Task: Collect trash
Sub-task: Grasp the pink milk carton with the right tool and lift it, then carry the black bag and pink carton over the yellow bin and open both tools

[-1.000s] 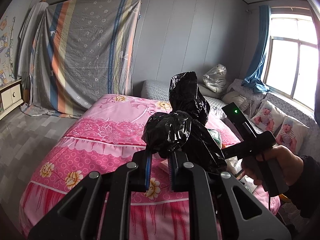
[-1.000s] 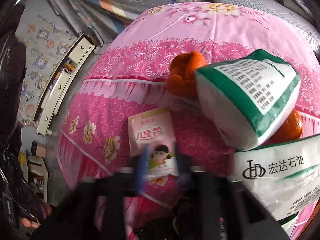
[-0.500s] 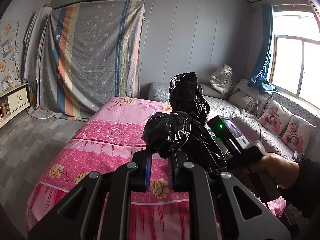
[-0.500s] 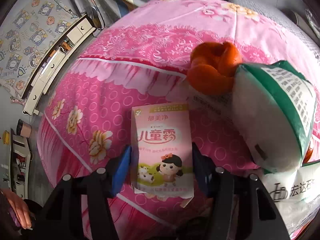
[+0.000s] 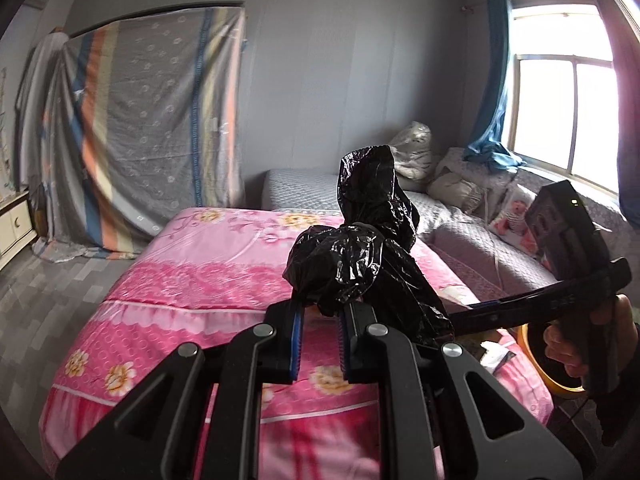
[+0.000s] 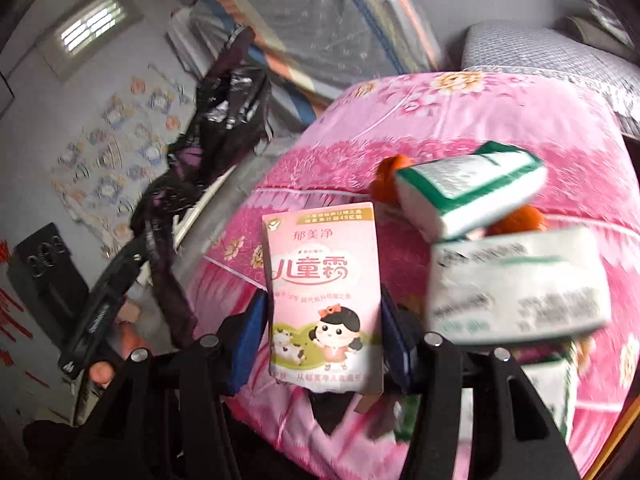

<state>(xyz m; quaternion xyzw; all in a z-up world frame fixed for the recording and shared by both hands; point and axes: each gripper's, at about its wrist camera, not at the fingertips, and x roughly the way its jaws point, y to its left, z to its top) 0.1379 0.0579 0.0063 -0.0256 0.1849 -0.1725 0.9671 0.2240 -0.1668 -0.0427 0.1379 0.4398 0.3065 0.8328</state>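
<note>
Left gripper [image 5: 319,344] clamps a bunched black trash bag [image 5: 362,256] above the pink bedspread [image 5: 192,292]; bag contents not visible. Right gripper [image 6: 322,332] pinches an upright pink carton [image 6: 322,296] between its pads. Tissue packs [image 6: 516,284] and orange peel [image 6: 386,184] lie on the bed.

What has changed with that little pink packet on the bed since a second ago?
The right claw closed on the pink packet and lifted it: it lay flat on the pink bedspread before, now it stands upright between the fingers. The left claw still grips the black trash bag, and the orange peels and green-and-white tissue packs stay on the bed.
</note>
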